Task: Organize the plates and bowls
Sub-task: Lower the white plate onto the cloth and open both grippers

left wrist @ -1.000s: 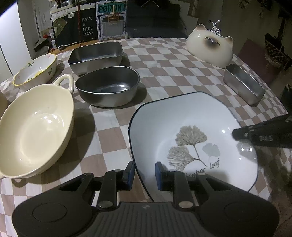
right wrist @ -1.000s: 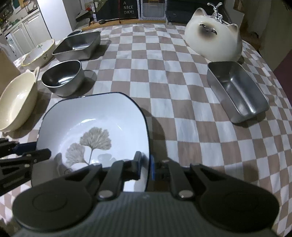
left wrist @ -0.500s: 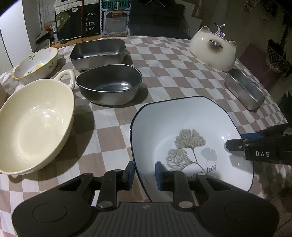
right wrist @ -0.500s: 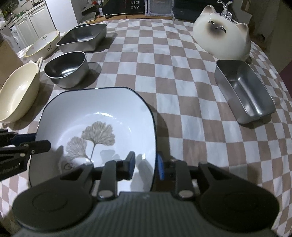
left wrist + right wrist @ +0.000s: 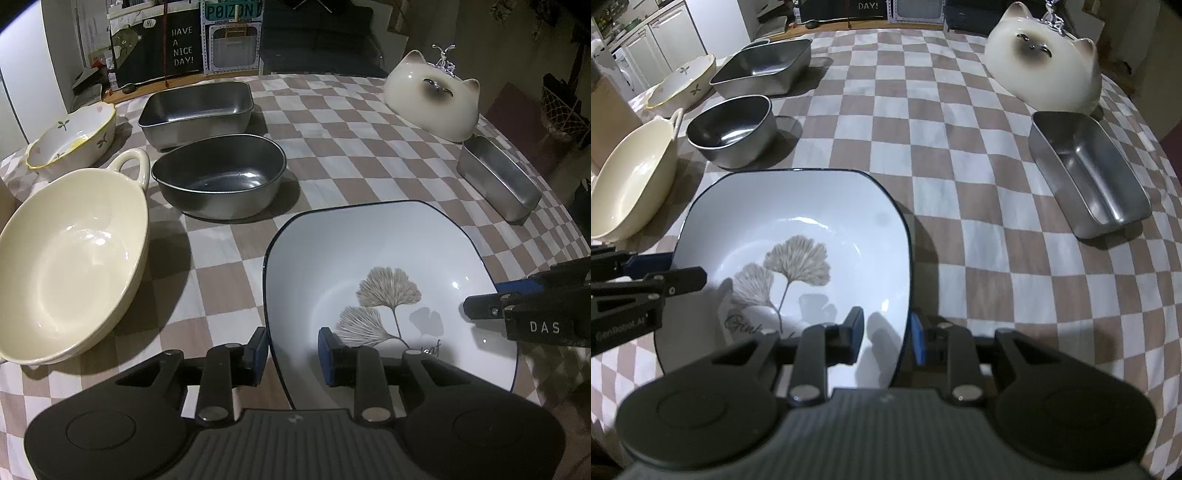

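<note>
A white square plate point(image 5: 369, 251) with a dark rim and a ginkgo leaf print lies on the checkered table; it also shows in the right wrist view point(image 5: 798, 229). My left gripper point(image 5: 291, 347) straddles the plate's left rim, jaws apart with a gap to the rim. My right gripper point(image 5: 888, 334) straddles the right rim, jaws also apart. A cream handled bowl point(image 5: 66, 258), a dark metal bowl point(image 5: 218, 177), a steel square pan point(image 5: 197, 107) and a floral bowl point(image 5: 70, 140) stand to the left.
A cat-shaped ceramic piece point(image 5: 432, 99) stands at the back right. A narrow steel loaf tin point(image 5: 1086, 173) lies at the right. The table edge curves close on the right side. A poster board stands behind the table.
Both grippers opened from a narrow grip on the plate's rims. The plate now rests on the table, and both cameras pulled back slightly.
</note>
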`<state>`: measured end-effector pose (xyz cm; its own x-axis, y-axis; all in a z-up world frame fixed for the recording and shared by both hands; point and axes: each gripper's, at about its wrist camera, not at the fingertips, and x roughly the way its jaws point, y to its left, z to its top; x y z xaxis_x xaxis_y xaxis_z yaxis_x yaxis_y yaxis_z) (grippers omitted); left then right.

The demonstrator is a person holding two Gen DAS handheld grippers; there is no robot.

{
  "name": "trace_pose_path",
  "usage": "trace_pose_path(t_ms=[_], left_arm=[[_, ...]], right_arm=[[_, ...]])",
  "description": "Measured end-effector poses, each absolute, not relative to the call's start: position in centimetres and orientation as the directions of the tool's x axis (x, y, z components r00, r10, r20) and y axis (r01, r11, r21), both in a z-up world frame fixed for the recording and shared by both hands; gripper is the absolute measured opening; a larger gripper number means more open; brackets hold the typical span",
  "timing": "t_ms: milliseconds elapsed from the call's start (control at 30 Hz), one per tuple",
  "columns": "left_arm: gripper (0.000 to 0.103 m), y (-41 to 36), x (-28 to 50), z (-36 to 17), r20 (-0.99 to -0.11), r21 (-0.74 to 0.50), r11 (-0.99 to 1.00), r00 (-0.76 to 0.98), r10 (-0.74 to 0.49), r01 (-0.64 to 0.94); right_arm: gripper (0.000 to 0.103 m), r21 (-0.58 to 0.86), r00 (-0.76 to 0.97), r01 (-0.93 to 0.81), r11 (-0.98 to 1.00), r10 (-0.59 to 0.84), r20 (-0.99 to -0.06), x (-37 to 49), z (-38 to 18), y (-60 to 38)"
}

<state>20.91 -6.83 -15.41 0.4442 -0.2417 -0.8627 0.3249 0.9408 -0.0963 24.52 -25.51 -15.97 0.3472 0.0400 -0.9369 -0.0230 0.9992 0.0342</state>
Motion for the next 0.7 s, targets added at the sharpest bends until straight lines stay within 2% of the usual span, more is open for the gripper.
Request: trace_pose_path(t_ms=[100,167,300,500,700], left_arm=[[0.032,-6.8,20.9,-15.4,-0.863,-0.097,0.941,0.443,-0.243,0.325],[0.034,-6.8,20.9,-15.4,-0.864,-0.105,0.942,0.440,-0.245,0.318],[0.046,-6.6,20.7,-15.3,-0.871,-0.118,0.946,0.427,-0.245,0.302],[0.069,-6.4,20.3,-15.3,-0.878,-0.116,0.950,0.416,-0.235,0.290],[0.085,-5.9,20.1,-15.1,-0.880,-0.115,0.958,0.421,-0.221,0.263]], right_arm=[[0.047,0.053,0.345,-0.036,0.998,0.063,-0.936,24.6,-16.0,-25.5],[0.050,0.052,0.343,-0.063,0.997,0.070,-0.937,24.6,-16.0,-25.2],[0.052,0.062,0.343,-0.071,0.996,0.083,-0.936,24.6,-16.0,-25.3],[0.064,0.070,0.355,-0.039,0.997,0.079,-0.931,24.4,-15.8,-26.1],[0.078,0.065,0.370,-0.034,0.997,0.073,-0.926,24.1,-15.5,-26.2]])
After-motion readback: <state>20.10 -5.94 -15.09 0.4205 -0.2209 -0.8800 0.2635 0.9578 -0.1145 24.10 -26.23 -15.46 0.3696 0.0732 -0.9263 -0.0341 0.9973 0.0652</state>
